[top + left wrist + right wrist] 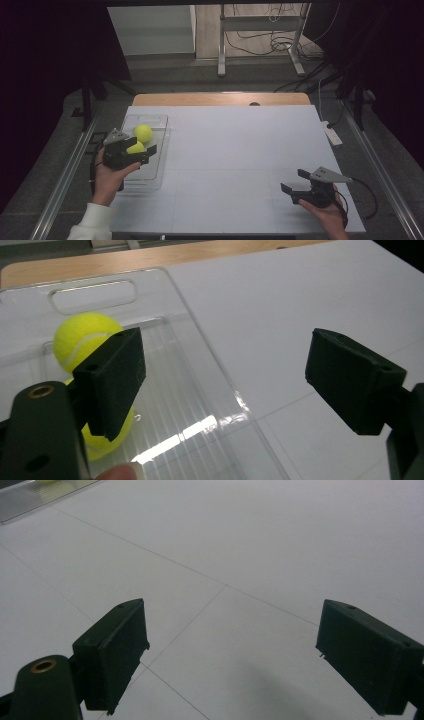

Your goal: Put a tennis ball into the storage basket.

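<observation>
Table: white top (pixel 240 150), centre of the frame, wooden edge at its far side.
Tray: clear plastic tray (pixel 159 131), left of the frame, lying on the table.

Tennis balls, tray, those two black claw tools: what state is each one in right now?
Far tennis ball: loose in the tray, ungripped.
Near tennis ball: in the tray, partly hidden behind a jaw, ungripped.
Clear plastic tray: upright on the table, lidless.
Left gripper: jaws wide open, over the tray, holding nothing.
Right gripper: jaws wide open, over bare white table, holding nothing.
</observation>
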